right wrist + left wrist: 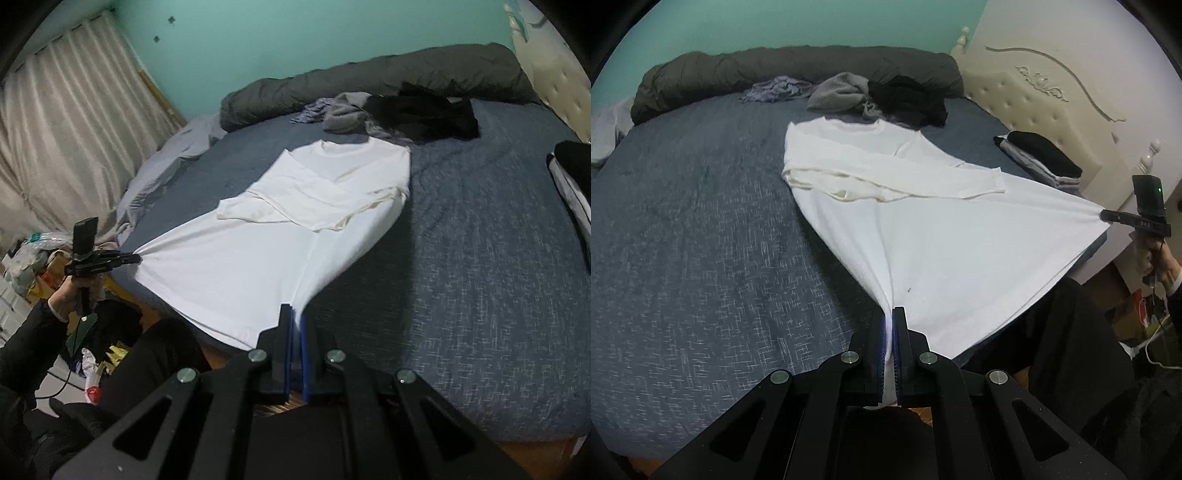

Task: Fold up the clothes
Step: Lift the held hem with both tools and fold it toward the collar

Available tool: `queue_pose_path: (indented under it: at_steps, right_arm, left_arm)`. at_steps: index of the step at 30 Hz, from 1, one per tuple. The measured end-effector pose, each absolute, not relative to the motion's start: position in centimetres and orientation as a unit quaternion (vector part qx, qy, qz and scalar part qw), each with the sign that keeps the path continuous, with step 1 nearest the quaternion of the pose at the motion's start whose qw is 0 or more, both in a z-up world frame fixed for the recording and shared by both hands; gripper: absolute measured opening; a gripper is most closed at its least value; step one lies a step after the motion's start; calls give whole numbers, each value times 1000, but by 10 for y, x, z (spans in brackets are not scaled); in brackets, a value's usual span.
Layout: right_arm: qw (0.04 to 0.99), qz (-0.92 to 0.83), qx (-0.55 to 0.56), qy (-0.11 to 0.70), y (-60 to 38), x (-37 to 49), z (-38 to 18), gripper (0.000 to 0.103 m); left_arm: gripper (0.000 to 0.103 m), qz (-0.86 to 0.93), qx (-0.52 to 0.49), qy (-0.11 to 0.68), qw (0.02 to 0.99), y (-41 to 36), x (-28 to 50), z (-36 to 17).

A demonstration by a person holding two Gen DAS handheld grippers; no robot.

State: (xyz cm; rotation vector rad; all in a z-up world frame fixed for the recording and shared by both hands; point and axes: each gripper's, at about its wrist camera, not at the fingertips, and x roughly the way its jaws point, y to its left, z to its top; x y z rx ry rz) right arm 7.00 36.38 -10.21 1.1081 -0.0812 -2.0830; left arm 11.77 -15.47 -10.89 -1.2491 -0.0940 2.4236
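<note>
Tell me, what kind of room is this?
Most likely a bedroom. There's a big bed with a blue cover, a cream tufted headboard, and a rolled-up quilt along the green wall, plus clothes waiting to be folded.

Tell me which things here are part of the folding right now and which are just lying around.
In the job:
white shirt, hem lifted
left claw, shut on one hem corner
right claw, shut on the other

Lying about:
folded stack
unfolded clothes pile
rolled duvet
curtain
</note>
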Motion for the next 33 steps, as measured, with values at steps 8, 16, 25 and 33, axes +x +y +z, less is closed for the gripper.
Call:
queue_pose_path:
  at_steps: [8, 16, 25, 33]
  right_arm:
    - [412, -813, 411, -27, 365, 101, -74, 3]
    - [422, -810, 407, -18, 369, 113, -59, 3]
    - [420, -804, 420, -38, 356, 59, -63, 3]
    - [400, -804, 436, -65, 341, -56, -71, 3]
  left_arm:
    - [3, 875, -429, -31, 221, -155, 146, -85]
    - [3, 880, -417, -38, 225, -160, 149, -67]
    - [3, 872, -428, -69, 227, -168, 87, -73]
    - [3, 868, -442, -79, 213, -180, -21, -82]
